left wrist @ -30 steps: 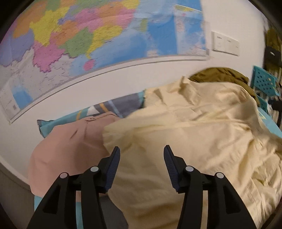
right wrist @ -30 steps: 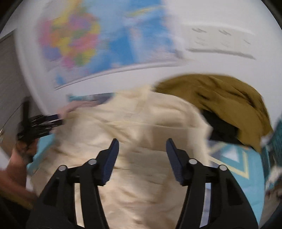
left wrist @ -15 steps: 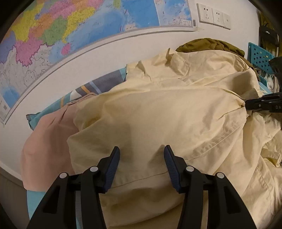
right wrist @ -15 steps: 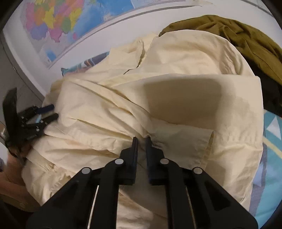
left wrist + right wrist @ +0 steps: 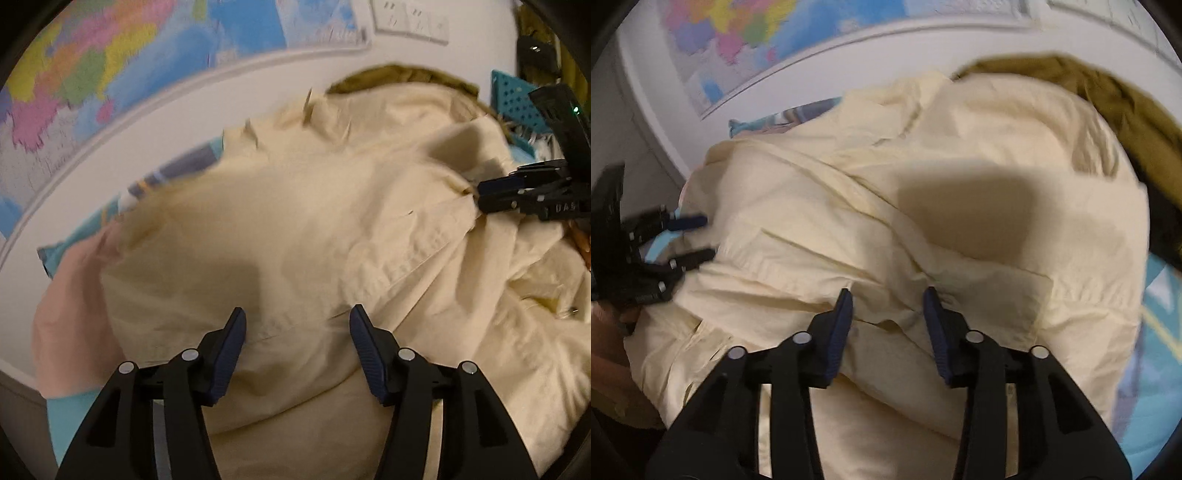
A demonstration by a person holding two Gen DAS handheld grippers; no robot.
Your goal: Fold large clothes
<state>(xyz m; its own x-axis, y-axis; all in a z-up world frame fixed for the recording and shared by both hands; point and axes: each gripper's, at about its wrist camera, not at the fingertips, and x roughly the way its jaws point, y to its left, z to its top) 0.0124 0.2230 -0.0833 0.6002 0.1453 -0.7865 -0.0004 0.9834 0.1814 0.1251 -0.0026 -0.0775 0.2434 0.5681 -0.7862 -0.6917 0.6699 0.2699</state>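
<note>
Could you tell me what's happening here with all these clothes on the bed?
A person is working on a large cream shirt spread over a bed, with a two-finger gripper in each hand. The right gripper sits low over a crease in the shirt; its jaws have just been opening and nothing is pinched between them. The left gripper hangs open over the shirt's other side, its jaws having just opened wider. A pink garment and an olive one lie beside it. No fold is finished yet.

Both grippers point steeply down over the cream shirt [image 5: 332, 221]. The left gripper [image 5: 297, 325] has just been opening, jaws apart; the right gripper [image 5: 888, 302] has just been reopening (nothing pinched between either pair).
</note>
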